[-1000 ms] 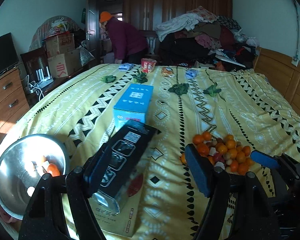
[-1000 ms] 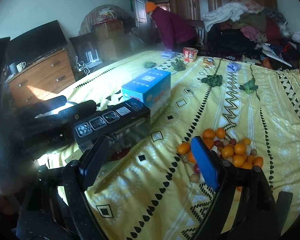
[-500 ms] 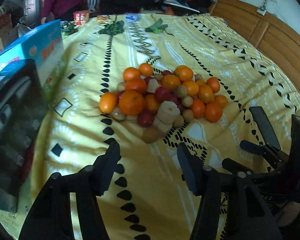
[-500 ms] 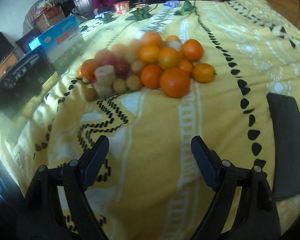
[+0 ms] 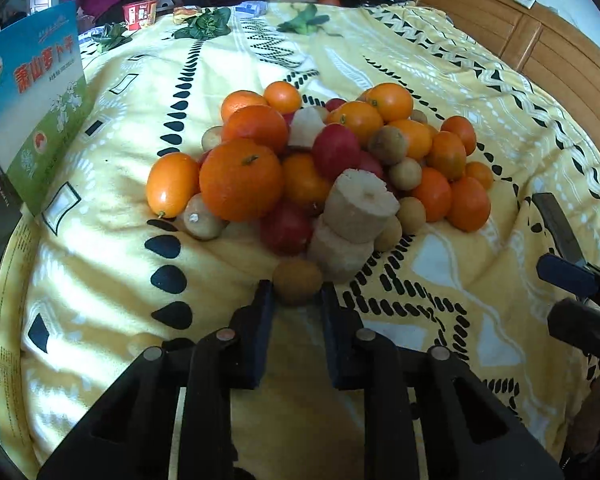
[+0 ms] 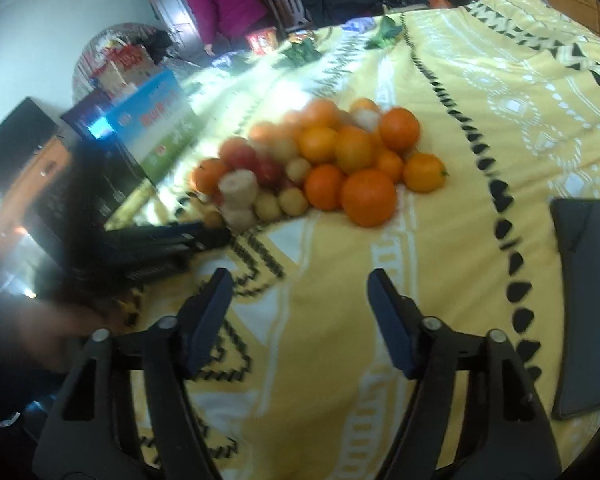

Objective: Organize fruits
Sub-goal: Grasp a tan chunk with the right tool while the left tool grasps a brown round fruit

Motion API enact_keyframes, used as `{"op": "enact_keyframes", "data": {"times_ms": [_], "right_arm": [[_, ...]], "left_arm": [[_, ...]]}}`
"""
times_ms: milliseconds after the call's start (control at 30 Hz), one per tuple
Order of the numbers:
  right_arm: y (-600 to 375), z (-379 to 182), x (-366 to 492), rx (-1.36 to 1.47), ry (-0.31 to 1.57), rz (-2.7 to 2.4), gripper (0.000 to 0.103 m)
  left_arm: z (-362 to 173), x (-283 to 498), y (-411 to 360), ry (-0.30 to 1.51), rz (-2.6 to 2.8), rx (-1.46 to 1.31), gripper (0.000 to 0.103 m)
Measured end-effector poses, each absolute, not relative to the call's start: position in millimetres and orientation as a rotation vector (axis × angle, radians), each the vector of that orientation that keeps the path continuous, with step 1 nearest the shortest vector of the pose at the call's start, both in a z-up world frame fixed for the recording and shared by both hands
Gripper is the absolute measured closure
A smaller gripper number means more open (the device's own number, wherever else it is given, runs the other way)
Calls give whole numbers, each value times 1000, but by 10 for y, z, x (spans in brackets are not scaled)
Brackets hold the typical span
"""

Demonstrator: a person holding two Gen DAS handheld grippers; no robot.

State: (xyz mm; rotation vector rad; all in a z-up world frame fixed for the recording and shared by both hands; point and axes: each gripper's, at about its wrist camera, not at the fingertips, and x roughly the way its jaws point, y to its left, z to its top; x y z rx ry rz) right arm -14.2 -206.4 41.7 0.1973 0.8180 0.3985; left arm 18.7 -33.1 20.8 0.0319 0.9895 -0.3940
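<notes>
A pile of fruit lies on the yellow patterned bedspread [image 5: 100,280]: oranges [image 5: 240,184], red fruits [image 5: 335,149], small brown round fruits and pale cut chunks [image 5: 358,208]. At the pile's near edge my left gripper [image 5: 296,294] is shut on one small brown fruit [image 5: 297,282], its pads pressing on both sides. The right wrist view shows the same pile [image 6: 369,198] and the left gripper [image 6: 204,236] reaching in from the left. My right gripper [image 6: 298,284] hovers over bare bedspread short of the pile, its jaws closing with nothing between them.
A blue and green box [image 5: 36,112] stands left of the pile, with a black box [image 6: 80,184] beside it. A flat dark slab [image 6: 584,276] lies on the bedspread at the right. Leafy greens [image 5: 204,24] and a person in a purple jacket [image 6: 224,4] are at the far end.
The left gripper came down from above the boxes to the near edge of the pile and closed on a small brown fruit. The right gripper swung toward the pile and its jaws narrowed.
</notes>
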Motion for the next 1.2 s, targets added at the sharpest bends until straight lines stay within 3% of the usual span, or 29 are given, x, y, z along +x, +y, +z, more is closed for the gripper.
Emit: {"op": "enact_keyframes", "data": {"times_ms": [433, 533, 800, 1200], "right_arm": [[-1461, 382, 470, 163, 826, 496, 42], [-1363, 340, 594, 153, 848, 494, 52], [-1258, 256, 703, 85, 891, 423, 69], [-1125, 782, 280, -98, 780, 333, 69]], "left_arm": [[628, -44, 117, 889, -345, -62, 80], [688, -56, 158, 879, -337, -64, 80], [775, -78, 163, 869, -331, -78, 80], [1211, -259, 164, 783, -332, -77, 80]]}}
